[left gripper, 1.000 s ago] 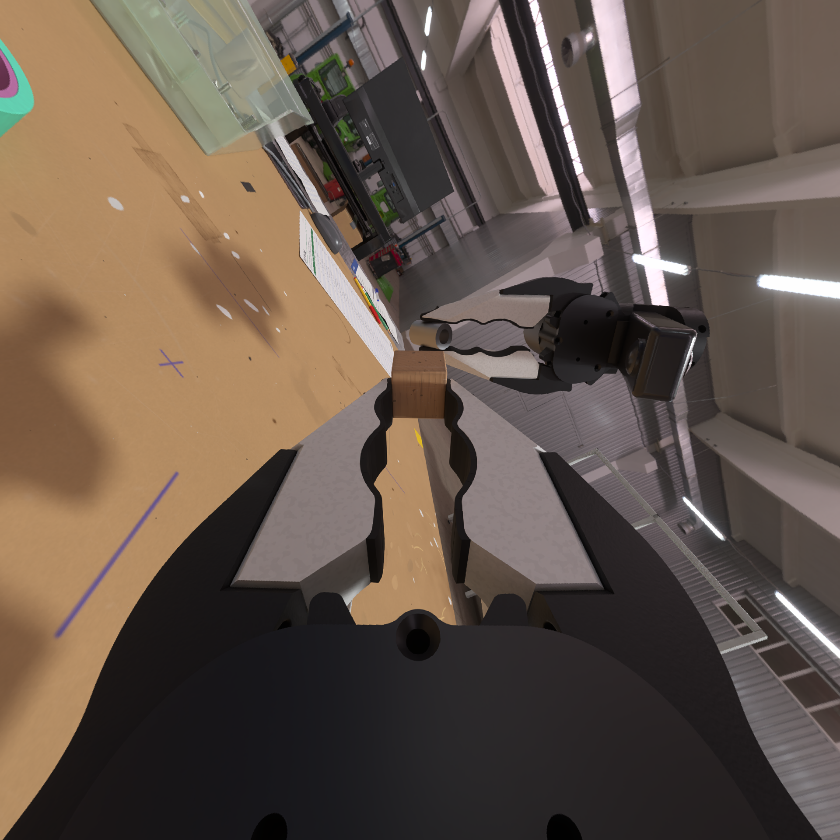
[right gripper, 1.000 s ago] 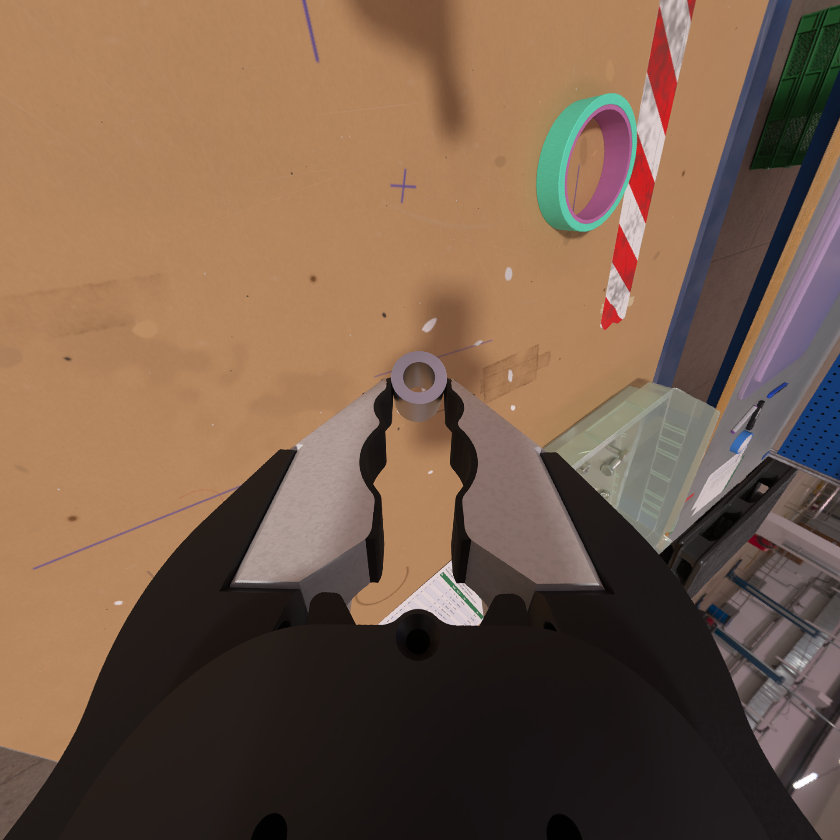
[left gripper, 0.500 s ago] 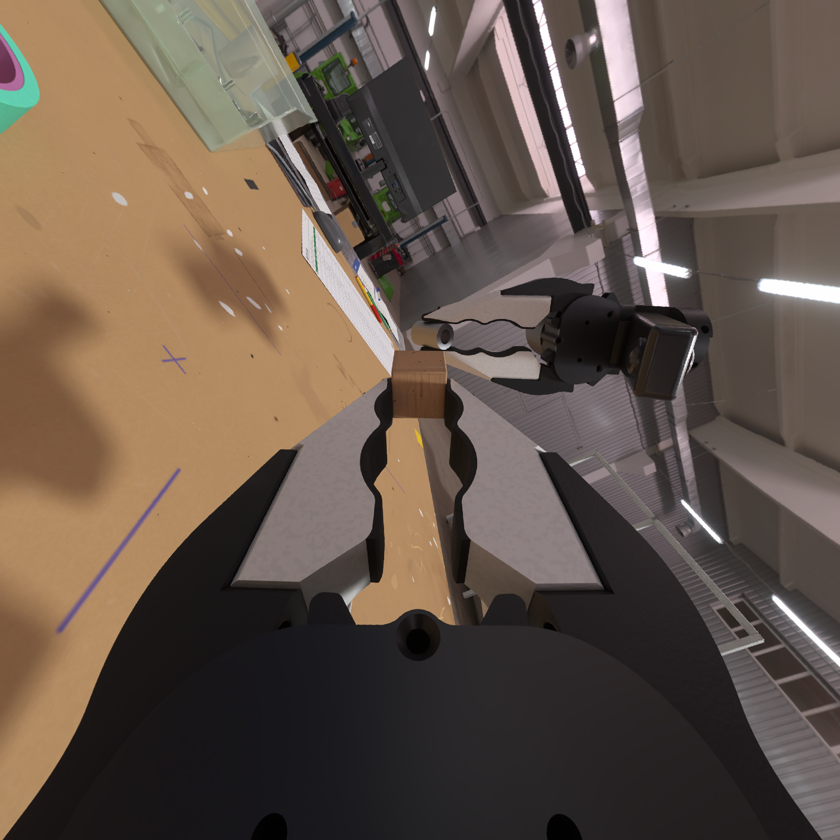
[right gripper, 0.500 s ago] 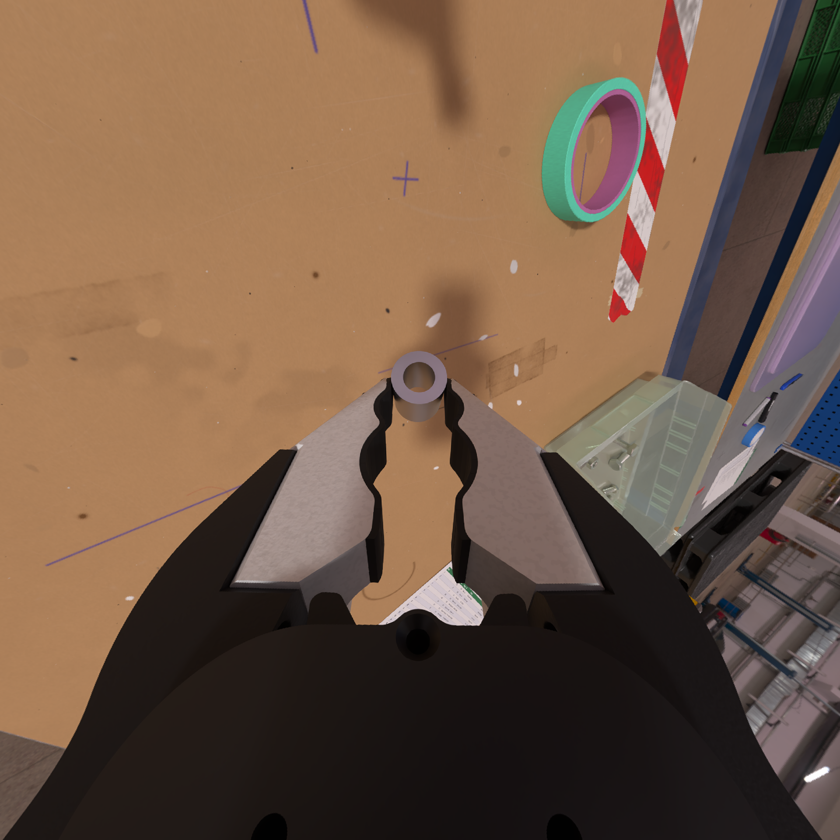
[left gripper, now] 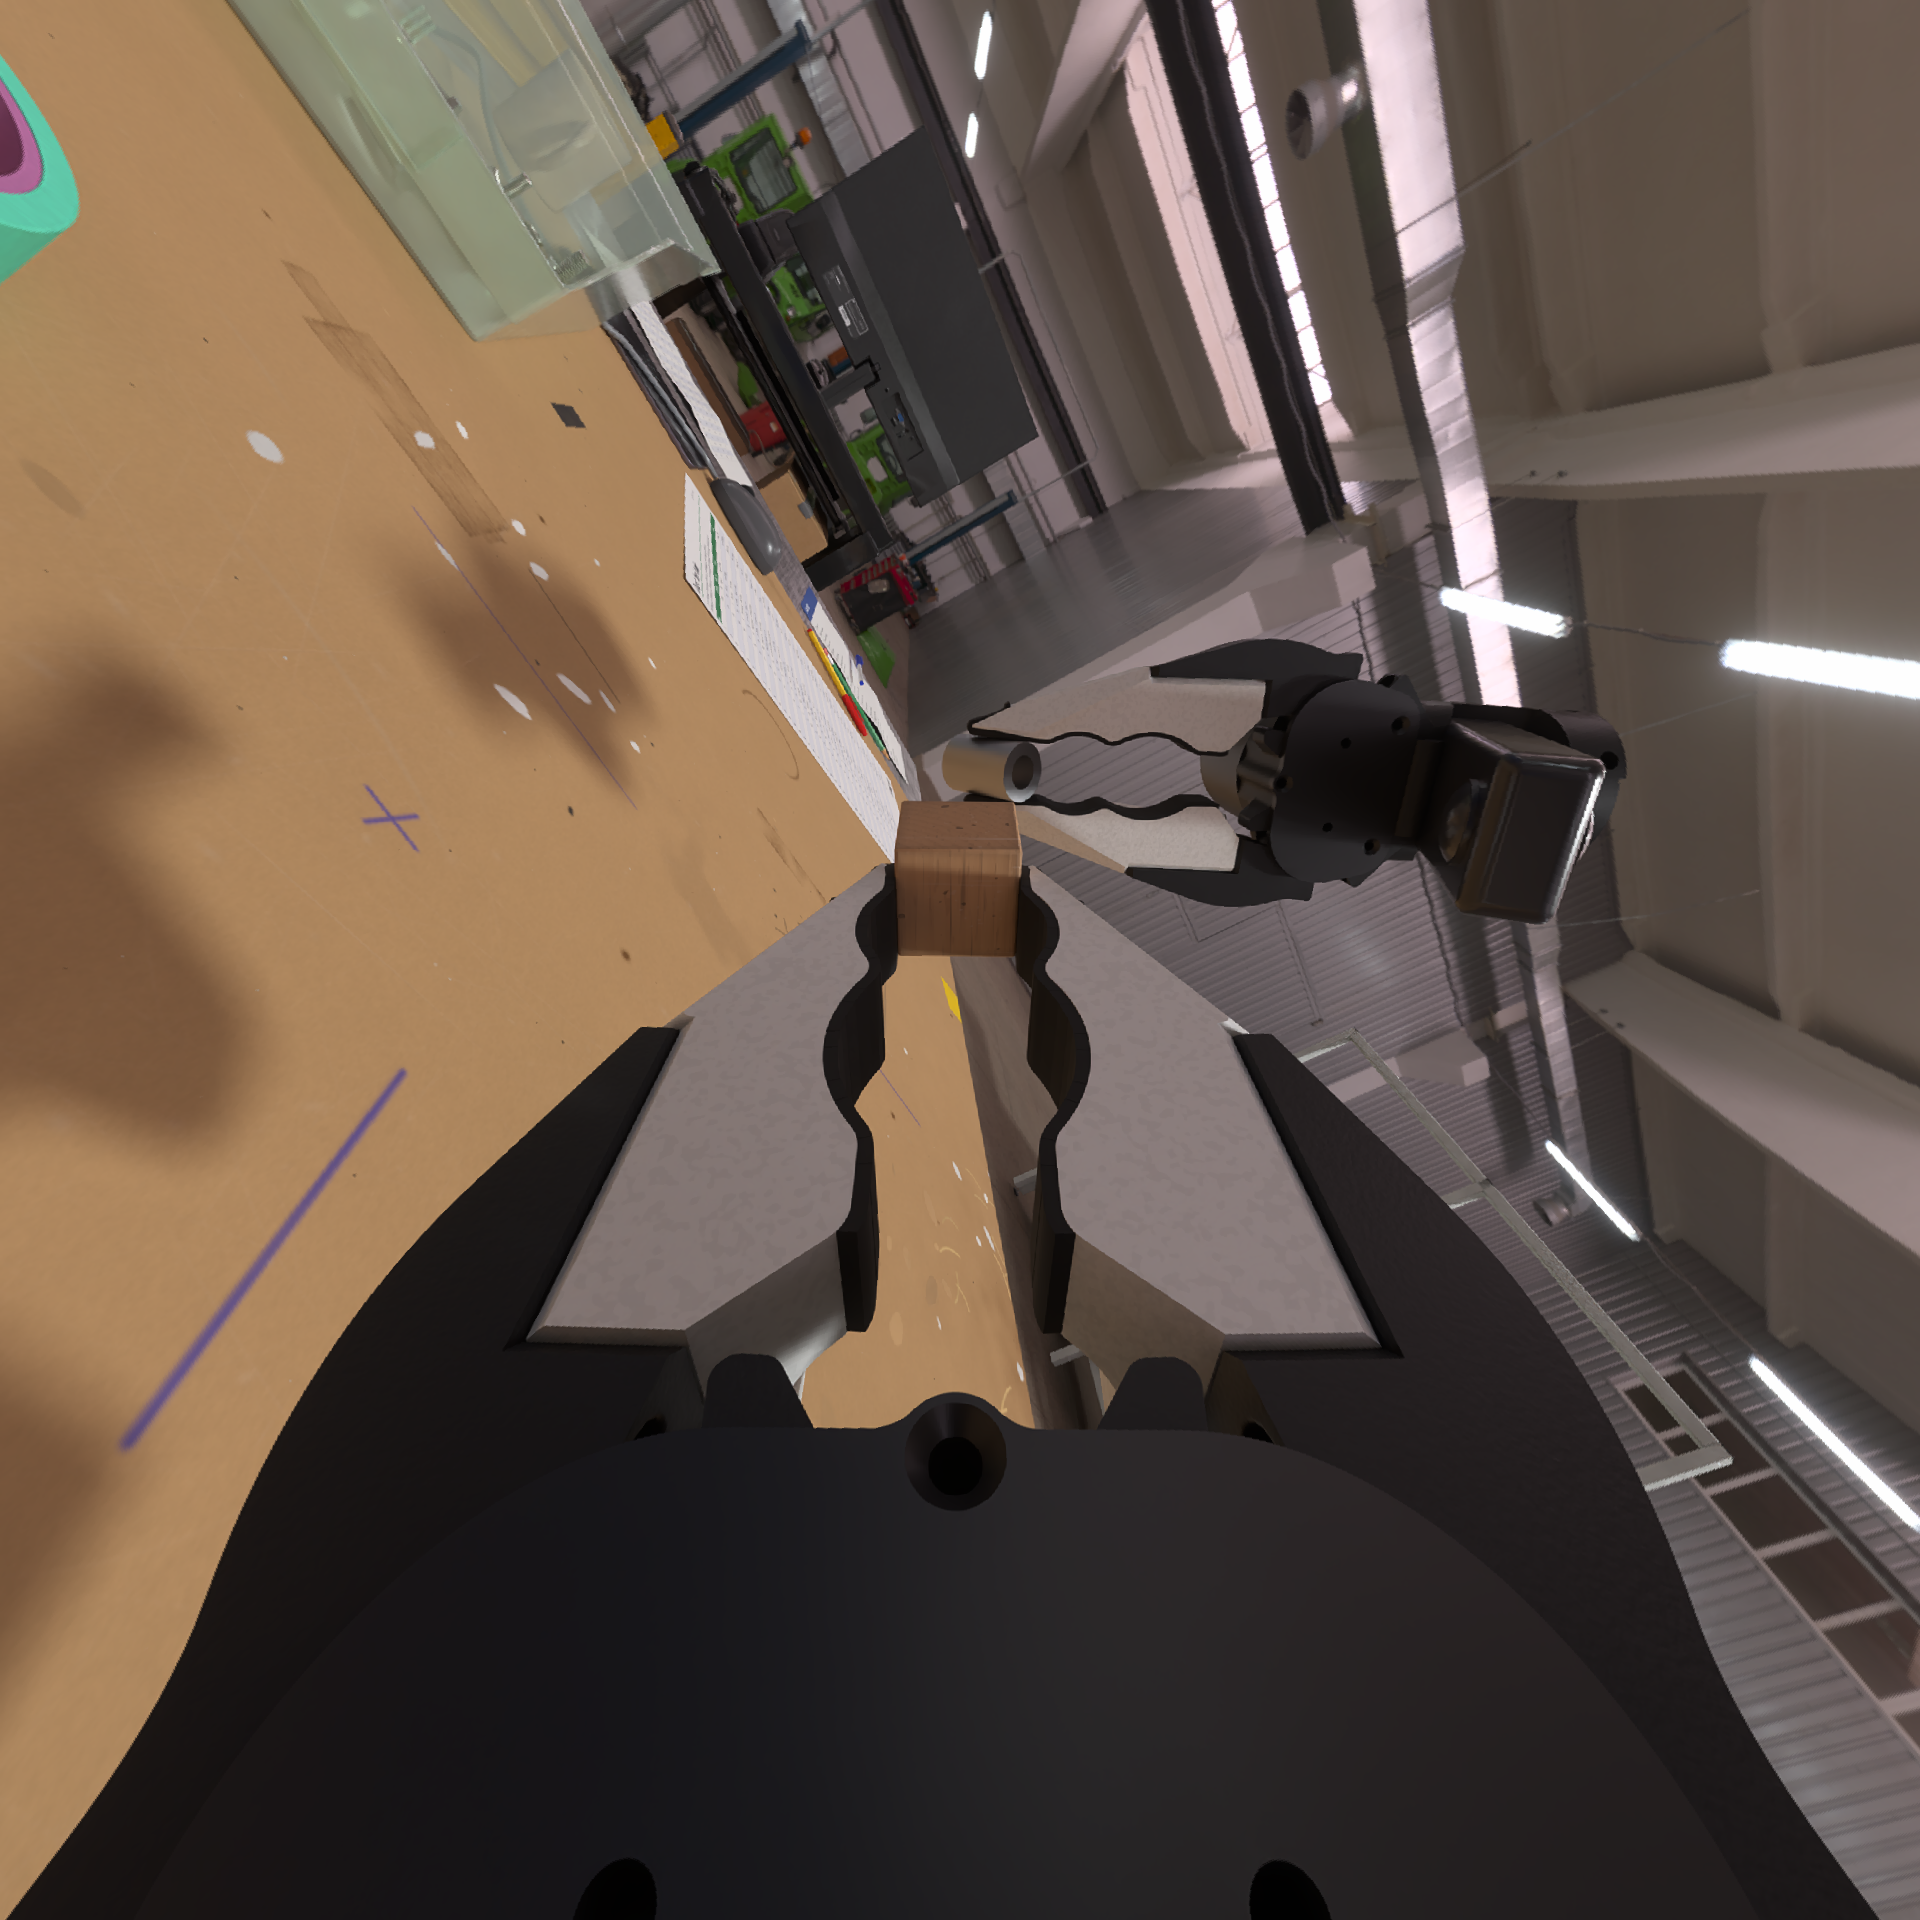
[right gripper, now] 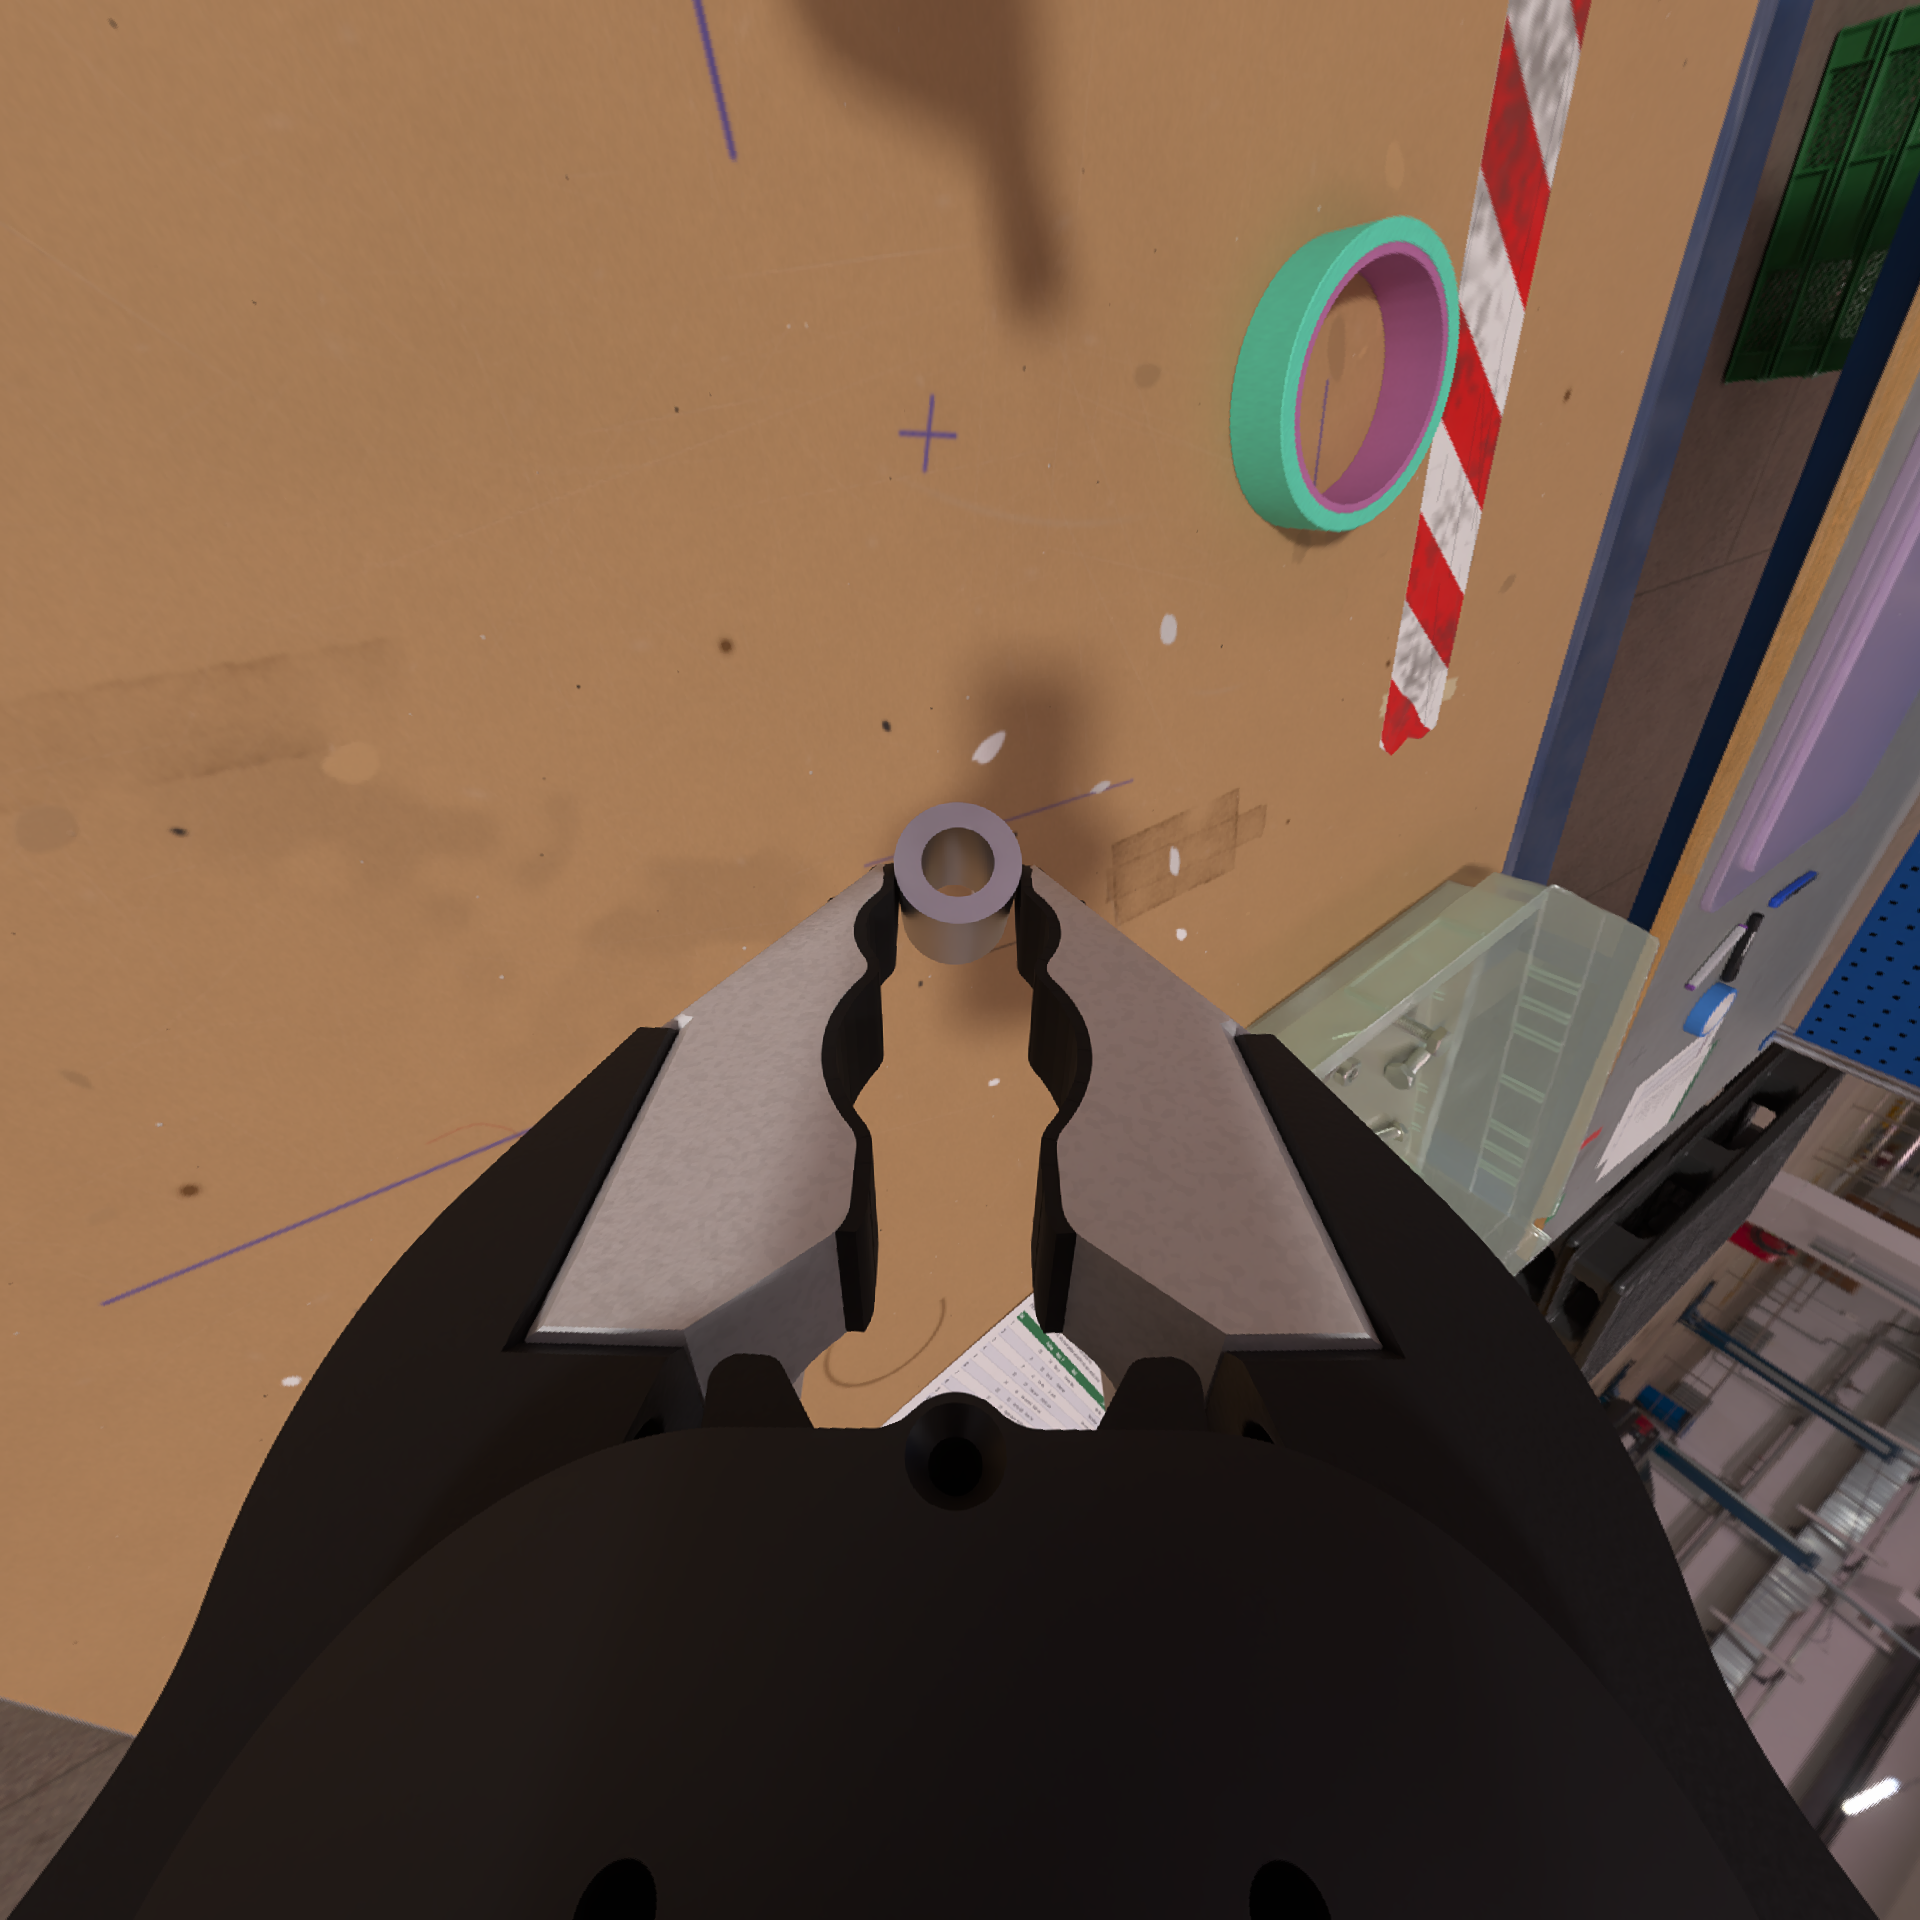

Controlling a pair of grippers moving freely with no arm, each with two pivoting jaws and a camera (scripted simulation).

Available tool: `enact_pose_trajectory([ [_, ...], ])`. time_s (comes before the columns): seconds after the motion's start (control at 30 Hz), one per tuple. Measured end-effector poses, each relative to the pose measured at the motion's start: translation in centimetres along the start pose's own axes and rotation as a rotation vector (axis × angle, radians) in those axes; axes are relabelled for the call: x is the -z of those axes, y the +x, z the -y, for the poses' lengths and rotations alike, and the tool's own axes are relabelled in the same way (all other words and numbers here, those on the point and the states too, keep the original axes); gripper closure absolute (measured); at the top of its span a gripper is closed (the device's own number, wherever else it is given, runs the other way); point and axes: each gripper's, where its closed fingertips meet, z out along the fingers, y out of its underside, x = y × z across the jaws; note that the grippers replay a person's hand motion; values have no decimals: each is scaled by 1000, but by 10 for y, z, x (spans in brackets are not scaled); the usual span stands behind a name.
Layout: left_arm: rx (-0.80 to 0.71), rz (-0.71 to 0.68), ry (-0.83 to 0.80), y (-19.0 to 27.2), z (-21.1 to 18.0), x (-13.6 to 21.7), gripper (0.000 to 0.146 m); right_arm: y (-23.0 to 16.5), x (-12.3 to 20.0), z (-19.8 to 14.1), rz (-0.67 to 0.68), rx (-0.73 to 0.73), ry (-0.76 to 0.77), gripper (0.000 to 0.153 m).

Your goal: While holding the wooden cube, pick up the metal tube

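Left wrist view, nearest first: left gripper (left gripper: 956, 904), black body filling the lower frame, grey fingers (left gripper: 727, 1122) clamped at their tips on the wooden cube (left gripper: 956, 891), which sits at frame centre clear of the table. Just beyond the cube, right of centre: right gripper (left gripper: 997, 774), seen side-on, its fingers closed on the metal tube (left gripper: 987, 771), the tube's open end facing this way and its body poking out past the fingertips; both are off the table surface. Left half of the frame: brown table (left gripper: 260, 675), tilted steeply in view, with soft dark shadows, a purple cross mark (left gripper: 392, 820) and a long purple line (left gripper: 260, 1262). Along the table's far edge: a printed paper sheet (left gripper: 779, 665). Upper left: clear plastic box (left gripper: 488, 156); at the far left edge, a sliver of the green tape roll (left gripper: 42, 197). Beyond: a dark machine cabinet (left gripper: 904, 322) and hall roof with strip lights.

Right wrist view, nearest first: right gripper (right gripper: 956, 894), fingers (right gripper: 1164, 1122) shut on the metal tube (right gripper: 956, 883) at the tips, bore facing the camera, held above the table (right gripper: 416, 520). Lower centre, between the fingers: corner of the paper sheet (right gripper: 1023, 1366). Right of centre: clear plastic box (right gripper: 1455, 1049) holding bolts. Farther, upper right: green tape roll (right gripper: 1262, 384) with purple core, standing on edge, touching a red-and-white striped strip (right gripper: 1455, 447). Top right corner: green crate (right gripper: 1829, 208).
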Motion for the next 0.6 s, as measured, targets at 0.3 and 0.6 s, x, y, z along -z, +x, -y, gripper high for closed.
enact_pose_trajectory([
  [0.3,2,-2,-6,0,-1,-1,125,-2,1,1,8,-2,7,131],
  [0.6,29,-5,-2,-3,-3,-2,125,-3,1,2,14,2,8,131],
])
